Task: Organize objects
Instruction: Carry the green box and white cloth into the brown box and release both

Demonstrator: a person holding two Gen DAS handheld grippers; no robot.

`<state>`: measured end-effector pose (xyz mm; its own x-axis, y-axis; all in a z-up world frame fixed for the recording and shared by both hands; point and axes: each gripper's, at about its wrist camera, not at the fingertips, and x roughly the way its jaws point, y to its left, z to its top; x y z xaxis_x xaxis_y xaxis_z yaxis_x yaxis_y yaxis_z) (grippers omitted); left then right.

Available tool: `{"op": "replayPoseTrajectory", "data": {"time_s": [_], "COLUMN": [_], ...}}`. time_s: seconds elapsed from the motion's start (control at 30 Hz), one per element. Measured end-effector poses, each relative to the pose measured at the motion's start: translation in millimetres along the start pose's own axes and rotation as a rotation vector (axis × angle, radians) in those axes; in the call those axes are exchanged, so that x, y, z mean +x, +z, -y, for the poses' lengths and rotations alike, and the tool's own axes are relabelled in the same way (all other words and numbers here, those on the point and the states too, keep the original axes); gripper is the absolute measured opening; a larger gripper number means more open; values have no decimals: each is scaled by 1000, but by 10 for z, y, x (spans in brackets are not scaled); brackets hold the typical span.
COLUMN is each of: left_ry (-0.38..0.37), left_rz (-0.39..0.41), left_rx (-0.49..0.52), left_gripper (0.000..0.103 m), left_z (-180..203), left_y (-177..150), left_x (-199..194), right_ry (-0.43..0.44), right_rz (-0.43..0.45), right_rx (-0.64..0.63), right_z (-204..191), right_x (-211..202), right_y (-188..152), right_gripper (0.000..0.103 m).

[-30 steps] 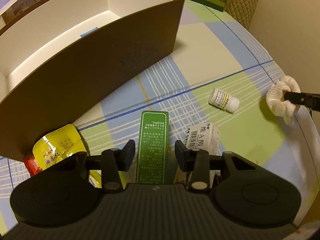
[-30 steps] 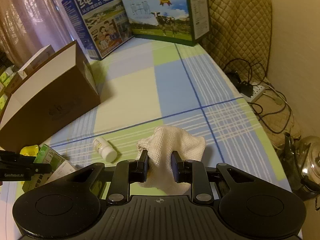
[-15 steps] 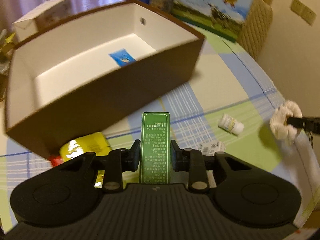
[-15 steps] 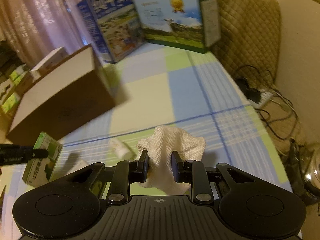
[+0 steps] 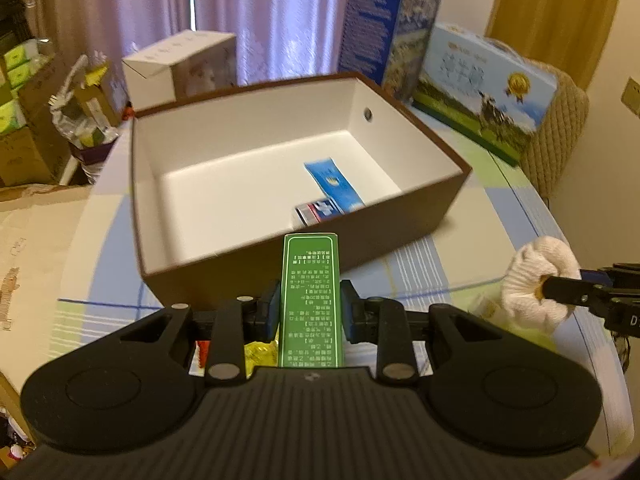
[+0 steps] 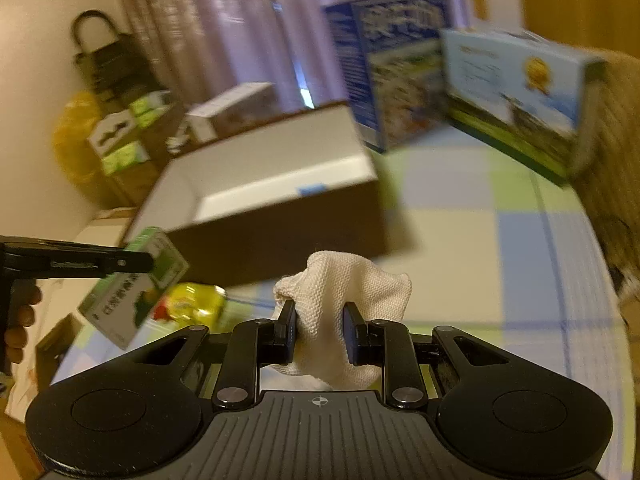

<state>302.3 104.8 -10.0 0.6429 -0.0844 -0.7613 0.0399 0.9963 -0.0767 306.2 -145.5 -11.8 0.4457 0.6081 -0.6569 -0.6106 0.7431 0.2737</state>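
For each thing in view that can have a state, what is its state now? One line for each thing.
Brown cardboard box with white inside: open, holds a blue packet and a small carton.
Green rectangular carton: lifted, clamped.
Left gripper: shut on the green carton.
White woven cloth pouch: lifted, bunched.
Right gripper: shut on the pouch.
Yellow foil snack bag: lying on the table.

1. Warm, dim indoor light; pale glow through the sheer purple curtains (image 5: 256, 20).
2. Right wrist view smears with motion blur, open brown cardboard box (image 6: 280, 216) soft.
3. Fisheye bends the edges, corners dark.
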Motion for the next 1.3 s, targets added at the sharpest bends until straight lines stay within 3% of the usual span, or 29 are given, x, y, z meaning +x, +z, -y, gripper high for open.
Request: {"op": "replayPoseTrajectory", "data": {"time_s": [0.27,0.63,1.07,1.3], "left_ry": [42,124,185,195], "left_rz": [57,113,90,76], "left_rx": [-45,-70,-115,-119], "left_gripper": [25,25,25,25], "left_z": [-176,-402,-652,-735], "left_y": [271,697,912,936], "left_x": [-67,87,530,682], "right_ry": [80,79,3,-17], "right_rz": [56,65,-34,-60], "right_rx": [-128,-303,-363,-313], "right_z": [-302,-306,-2,153], "right_x": [266,754,1473,1657], "right_y": [472,1022,1160,1144], "right_gripper": [21,21,22,38]}}
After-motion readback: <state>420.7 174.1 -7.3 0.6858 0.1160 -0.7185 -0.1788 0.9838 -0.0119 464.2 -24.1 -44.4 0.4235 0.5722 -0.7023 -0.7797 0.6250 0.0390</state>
